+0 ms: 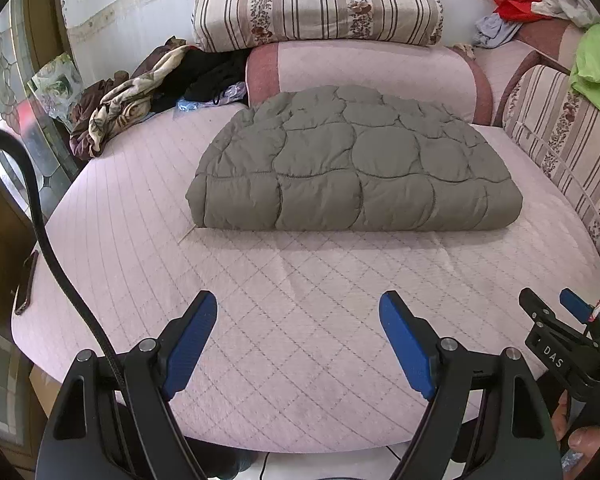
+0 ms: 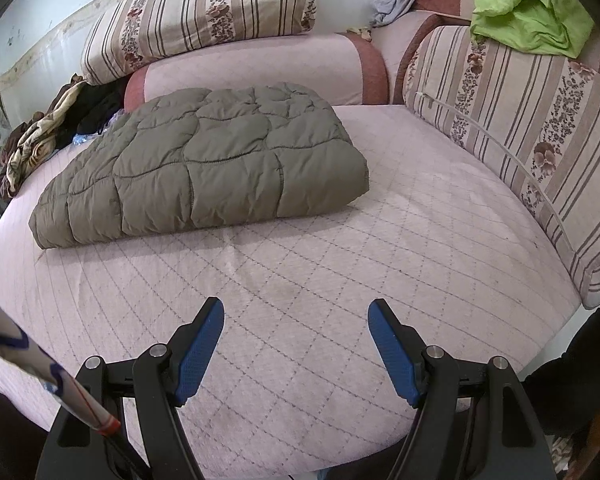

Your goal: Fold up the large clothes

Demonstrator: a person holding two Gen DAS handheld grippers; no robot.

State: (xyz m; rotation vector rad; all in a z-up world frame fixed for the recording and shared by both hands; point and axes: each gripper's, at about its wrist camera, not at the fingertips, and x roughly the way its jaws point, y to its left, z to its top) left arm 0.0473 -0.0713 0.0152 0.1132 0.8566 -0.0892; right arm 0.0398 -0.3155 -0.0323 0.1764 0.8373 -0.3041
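Pink quilted bed (image 1: 300,320) – folded olive jacket, apparently (image 1: 352,164); both hand-held grippers (image 1: 298,308) (image 2: 296,312) apart, empty.

"DAS" on right gripper (image 1: 568,312)

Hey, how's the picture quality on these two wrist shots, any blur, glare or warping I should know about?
Left wrist view: sharp, soft even daylight, strong fisheye bend that curves the bed edge, dark corners; the grey quilted jacket casts only a faint shadow. Right wrist view: equally sharp and bowed, no glare, the green cloth reads bright but not blown out.
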